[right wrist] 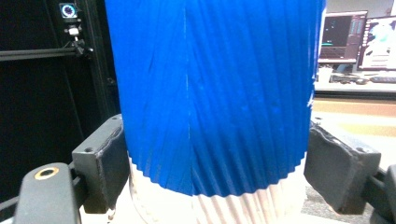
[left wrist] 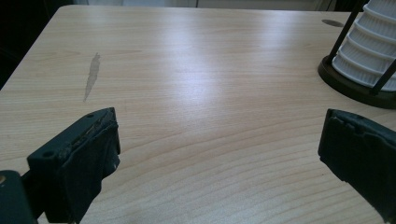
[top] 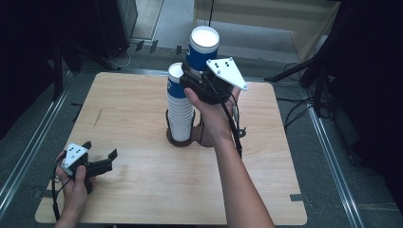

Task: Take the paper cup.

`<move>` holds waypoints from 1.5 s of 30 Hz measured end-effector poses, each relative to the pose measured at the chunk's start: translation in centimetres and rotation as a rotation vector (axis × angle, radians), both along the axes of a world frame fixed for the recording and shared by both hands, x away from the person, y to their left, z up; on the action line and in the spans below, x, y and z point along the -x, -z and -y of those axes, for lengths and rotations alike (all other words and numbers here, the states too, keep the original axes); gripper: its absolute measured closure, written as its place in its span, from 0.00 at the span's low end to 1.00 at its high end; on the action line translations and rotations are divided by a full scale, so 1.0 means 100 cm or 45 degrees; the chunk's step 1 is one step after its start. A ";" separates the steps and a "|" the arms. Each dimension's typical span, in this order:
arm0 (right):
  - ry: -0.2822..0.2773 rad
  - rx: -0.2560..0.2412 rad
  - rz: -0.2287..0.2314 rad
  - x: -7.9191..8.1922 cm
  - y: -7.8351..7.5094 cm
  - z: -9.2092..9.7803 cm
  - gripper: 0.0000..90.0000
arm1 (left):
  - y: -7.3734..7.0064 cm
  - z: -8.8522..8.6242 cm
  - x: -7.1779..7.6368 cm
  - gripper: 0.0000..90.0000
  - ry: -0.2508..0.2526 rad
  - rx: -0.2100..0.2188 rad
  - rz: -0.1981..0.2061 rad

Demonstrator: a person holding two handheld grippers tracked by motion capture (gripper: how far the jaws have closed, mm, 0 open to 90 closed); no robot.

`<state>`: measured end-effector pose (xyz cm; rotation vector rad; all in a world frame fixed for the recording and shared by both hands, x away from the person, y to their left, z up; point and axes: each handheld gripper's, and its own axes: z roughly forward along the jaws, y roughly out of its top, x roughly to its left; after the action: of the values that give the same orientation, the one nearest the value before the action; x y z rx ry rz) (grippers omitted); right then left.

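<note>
- Cup [top: 204,45] lifted off the stack [top: 179,111], clenched in my right claw [top: 202,78].
- Left claw [top: 100,156] idles released on the desk [top: 142,185].
- Next I'd set it down upright.

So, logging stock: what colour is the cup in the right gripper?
Blue ribbed sleeve over a white base on the paper cup; the right gripper view shows it best.
</note>
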<state>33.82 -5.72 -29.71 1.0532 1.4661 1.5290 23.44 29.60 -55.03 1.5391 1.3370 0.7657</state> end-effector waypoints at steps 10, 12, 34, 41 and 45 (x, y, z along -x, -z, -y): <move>0.044 0.000 -0.012 0.002 0.009 0.020 0.19 | 0.000 -0.001 0.000 0.00 0.012 0.010 0.014; 0.055 -0.001 -0.021 0.004 0.012 0.026 0.19 | 0.000 -0.001 0.000 0.00 0.016 0.010 0.014; 0.149 0.041 -0.028 0.024 0.042 0.056 0.19 | 0.000 -0.002 -0.001 0.00 0.031 0.024 0.024; 0.142 0.042 -0.032 0.030 0.052 0.061 0.19 | 0.000 -0.002 -0.001 0.00 0.033 0.029 0.022; 0.138 0.055 -0.044 0.035 0.062 0.064 0.19 | 0.000 -0.003 -0.001 0.00 0.034 0.032 0.022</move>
<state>30.32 -12.08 -35.88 1.1198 1.4353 1.4038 23.51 29.87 -55.06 1.5247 1.3064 0.7409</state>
